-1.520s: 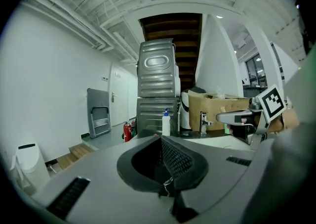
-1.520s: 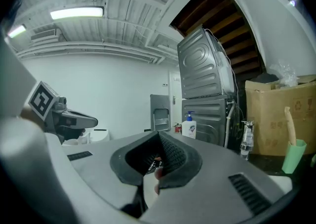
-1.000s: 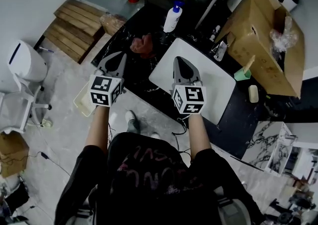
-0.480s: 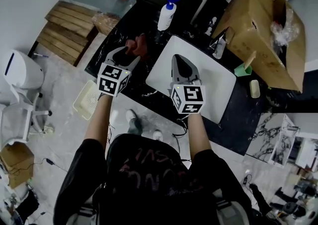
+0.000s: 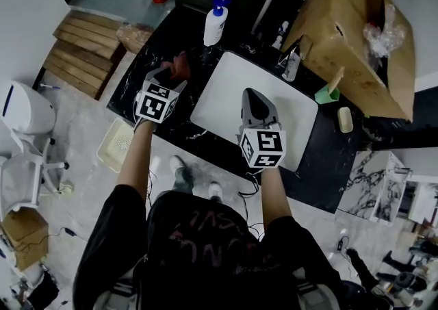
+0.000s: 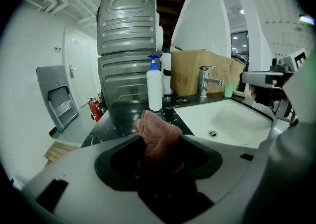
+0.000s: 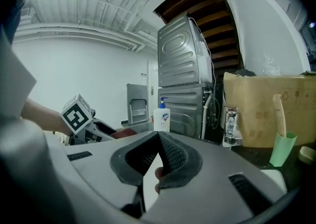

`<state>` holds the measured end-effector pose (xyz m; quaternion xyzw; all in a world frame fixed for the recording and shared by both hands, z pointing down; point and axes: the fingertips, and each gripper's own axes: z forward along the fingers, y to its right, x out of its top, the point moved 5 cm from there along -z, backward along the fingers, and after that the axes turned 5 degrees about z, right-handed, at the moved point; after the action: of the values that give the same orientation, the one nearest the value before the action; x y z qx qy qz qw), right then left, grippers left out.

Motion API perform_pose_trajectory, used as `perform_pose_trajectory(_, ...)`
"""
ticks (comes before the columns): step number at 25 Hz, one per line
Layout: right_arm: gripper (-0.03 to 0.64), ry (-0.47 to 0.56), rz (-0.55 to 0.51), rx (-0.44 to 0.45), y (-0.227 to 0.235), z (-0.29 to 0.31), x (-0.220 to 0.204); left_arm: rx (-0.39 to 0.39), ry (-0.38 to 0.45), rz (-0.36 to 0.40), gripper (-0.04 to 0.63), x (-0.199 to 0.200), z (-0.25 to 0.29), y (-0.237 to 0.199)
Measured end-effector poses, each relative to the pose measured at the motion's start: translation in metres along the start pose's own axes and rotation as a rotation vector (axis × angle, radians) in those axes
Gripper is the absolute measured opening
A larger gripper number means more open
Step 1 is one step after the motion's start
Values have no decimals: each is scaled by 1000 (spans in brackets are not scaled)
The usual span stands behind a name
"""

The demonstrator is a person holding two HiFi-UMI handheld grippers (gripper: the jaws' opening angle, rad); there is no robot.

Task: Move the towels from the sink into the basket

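While the left tool (image 5: 169,76) stands released, jaws just opening about the pink towel (image 6: 158,134) at upper left, the right tool (image 5: 251,96) hangs clenched above the sink (image 5: 222,89).

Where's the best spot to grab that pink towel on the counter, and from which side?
Pinch the towel at its raised top fold, coming from the counter's front edge and slanting down. It sits crumpled in an upright heap, so that peak probably offers the easiest bite.
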<state>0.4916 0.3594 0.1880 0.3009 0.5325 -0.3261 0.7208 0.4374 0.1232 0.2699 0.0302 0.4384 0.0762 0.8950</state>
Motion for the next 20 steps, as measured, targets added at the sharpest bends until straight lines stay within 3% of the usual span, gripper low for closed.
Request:
perform_pose_trajectory(7, 15, -8, -1, -1, 8, -6, -4, 17, -6, -28, 114, 0, -1, 4)
perform_pose_trajectory(20, 15, 40, -3, 75, -7, -20, 5, 125, 172, -53, 91, 34, -73, 15)
